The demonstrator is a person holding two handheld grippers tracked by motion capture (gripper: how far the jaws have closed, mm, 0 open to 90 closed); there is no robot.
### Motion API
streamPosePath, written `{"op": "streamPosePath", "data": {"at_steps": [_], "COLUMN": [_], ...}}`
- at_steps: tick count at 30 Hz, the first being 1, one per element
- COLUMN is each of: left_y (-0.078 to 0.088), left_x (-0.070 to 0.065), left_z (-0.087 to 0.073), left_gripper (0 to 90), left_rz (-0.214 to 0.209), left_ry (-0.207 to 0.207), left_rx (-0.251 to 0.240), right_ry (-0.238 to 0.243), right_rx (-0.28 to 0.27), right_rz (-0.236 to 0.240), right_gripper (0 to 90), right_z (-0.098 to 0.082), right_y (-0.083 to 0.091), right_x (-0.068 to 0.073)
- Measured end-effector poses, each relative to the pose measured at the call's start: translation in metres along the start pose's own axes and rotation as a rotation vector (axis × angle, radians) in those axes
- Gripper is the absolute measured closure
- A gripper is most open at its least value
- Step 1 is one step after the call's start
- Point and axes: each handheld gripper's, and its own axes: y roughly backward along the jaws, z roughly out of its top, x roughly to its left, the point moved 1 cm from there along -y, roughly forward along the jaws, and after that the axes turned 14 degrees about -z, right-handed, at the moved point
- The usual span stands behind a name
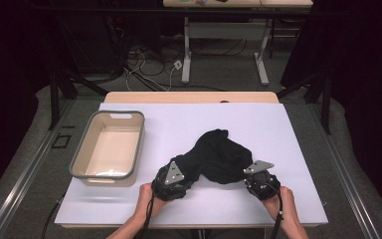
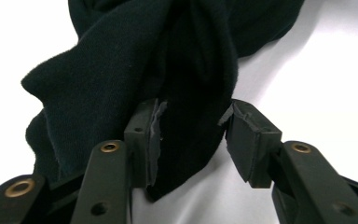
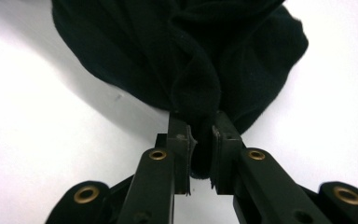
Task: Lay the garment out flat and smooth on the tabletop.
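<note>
Black garment (image 1: 219, 155) sits bunched near the desk's (image 1: 288, 149) front edge, right tool (image 3: 200, 140) pinching a fold, left tool (image 2: 191, 140) spread around another fold, so I'd clamp the left fully before pulling the fabric apart evenly.

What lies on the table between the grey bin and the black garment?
Nothing: in the high view, bare white tabletop separates the grey bin from the black garment.
</note>
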Motion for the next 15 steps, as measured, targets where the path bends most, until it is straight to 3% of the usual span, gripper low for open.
{"op": "streamPosePath", "data": {"at_steps": [5, 8, 10, 12, 15], "left_y": [-0.007, -0.010, -0.011, -0.012, -0.013], "left_x": [0.003, 0.004, 0.005, 0.004, 0.004], "left_z": [-0.001, -0.001, 0.000, 0.000, 0.001], "left_gripper": [63.6, 66.8, 69.1, 74.1, 82.7], "left_rz": [-0.001, -0.012, -0.010, -0.029, -0.031], "left_ry": [0.010, 0.005, -0.004, -0.004, -0.008], "left_rx": [0.017, 0.026, 0.028, 0.032, 0.034], "right_ry": [-0.015, -0.010, -0.017, -0.009, 0.002], "right_rx": [0.003, -0.012, -0.029, -0.040, -0.051], "right_rz": [0.017, 0.027, 0.019, 0.019, 0.015], "right_gripper": [73.4, 64.1, 62.5, 63.7, 73.1], "right_z": [-0.002, -0.001, 0.001, 0.002, 0.002], "right_y": [-0.005, -0.006, -0.006, -0.006, -0.005], "right_x": [-0.002, 0.000, 0.002, 0.001, 0.001]}}
